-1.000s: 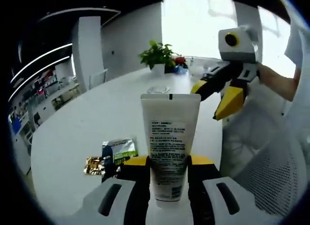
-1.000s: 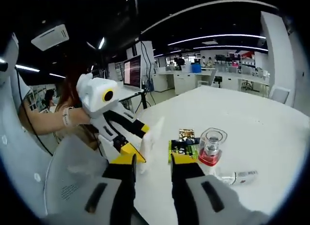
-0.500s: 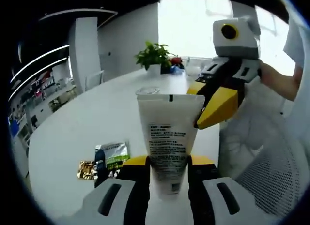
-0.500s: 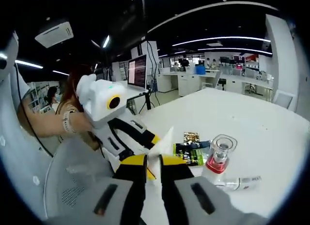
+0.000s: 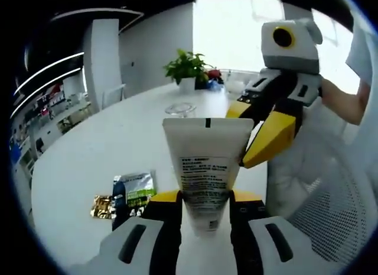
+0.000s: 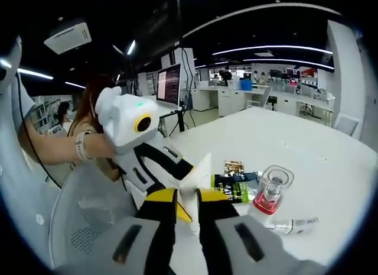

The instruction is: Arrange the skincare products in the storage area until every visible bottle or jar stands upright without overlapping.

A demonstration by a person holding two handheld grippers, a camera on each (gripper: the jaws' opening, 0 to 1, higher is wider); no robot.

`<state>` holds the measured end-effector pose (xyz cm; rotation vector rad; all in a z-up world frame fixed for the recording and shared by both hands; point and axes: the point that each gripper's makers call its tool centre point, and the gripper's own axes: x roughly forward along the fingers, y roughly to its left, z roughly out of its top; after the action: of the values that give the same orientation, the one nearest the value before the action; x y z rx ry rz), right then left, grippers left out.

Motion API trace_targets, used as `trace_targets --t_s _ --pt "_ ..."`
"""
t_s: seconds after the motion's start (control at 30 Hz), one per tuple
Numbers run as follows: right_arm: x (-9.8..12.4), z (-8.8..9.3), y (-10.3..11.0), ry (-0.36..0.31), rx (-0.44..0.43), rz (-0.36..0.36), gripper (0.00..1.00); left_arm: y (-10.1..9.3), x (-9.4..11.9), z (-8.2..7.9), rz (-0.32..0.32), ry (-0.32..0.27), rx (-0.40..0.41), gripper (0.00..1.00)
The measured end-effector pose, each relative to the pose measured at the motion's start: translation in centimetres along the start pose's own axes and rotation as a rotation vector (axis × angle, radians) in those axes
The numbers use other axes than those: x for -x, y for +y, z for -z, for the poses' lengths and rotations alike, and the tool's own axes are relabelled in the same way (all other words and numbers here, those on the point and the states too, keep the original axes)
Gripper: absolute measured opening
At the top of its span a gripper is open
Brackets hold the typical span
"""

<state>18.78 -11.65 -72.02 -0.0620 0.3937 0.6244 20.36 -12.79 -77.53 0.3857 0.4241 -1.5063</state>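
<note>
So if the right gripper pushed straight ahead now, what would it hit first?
The white tube: the right gripper already has its crimped end between the jaws. Just past it sits the left gripper, holding the tube's other end; depth there is unclear.

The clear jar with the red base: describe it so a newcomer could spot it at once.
Start at the white table. Just right of the green sachets stands the clear jar, upright, beside a small bottle lying flat. Its red base and see-through top set it apart.

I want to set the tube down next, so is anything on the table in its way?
The white squeeze tube is clamped by the left gripper, with the right gripper pinching its flat end. On the white table lie a green sachet, a clear red-based jar and a toppled clear bottle.
</note>
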Motion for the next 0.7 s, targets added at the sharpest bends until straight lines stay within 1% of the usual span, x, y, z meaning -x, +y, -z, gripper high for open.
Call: trace_targets --t_s 0.2,0.47,0.7 --pt "-0.5 0.2 0.4 0.005 -0.006 -0.021 0.13 0.3 0.5 0.3 0.006 -0.015 0.032 0.28" --pt "-0.8 0.0 1.2 0.002 -0.001 -0.047 0.14 0.2 1.0 0.6 0.023 -0.02 0.031 0.29" --pt "-1.0 -0.3 1.4 0.001 0.014 -0.052 0.15 0.2 1.3 0.6 0.024 -0.016 0.032 0.29"
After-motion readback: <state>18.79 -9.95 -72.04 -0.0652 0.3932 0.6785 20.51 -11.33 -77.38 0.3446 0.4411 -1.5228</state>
